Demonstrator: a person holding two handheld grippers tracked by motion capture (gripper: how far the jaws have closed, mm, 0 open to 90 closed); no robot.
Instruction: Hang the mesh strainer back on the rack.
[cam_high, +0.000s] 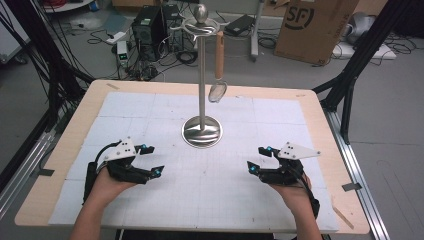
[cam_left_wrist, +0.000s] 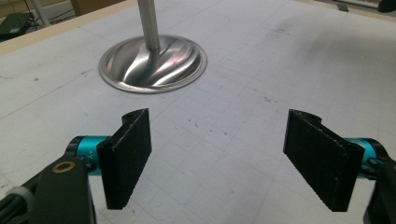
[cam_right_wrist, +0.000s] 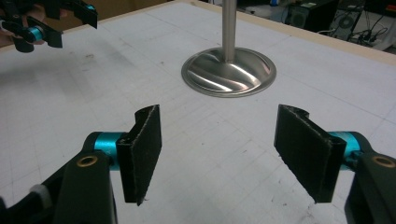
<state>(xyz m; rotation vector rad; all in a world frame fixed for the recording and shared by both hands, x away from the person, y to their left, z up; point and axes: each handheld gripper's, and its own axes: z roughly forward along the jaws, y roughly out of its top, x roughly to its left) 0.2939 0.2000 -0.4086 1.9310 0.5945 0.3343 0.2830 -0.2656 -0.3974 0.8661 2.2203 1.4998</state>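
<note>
Your left gripper (cam_high: 151, 159) rests low over the mat (cam_high: 150, 110) with jaws wide apart and empty, the metal stand (cam_high: 201, 131) carrying a hanging spoon (cam_high: 218, 90) rises ahead between both, and your right gripper (cam_high: 259, 159) likewise gapes empty.

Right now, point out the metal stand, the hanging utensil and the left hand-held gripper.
metal stand (cam_high: 201, 131), high view, on its round base.
hanging utensil (cam_high: 219, 55), high view, on its wooden handle.
left hand-held gripper (cam_high: 152, 159), high view, midway between its fingertips.
</note>
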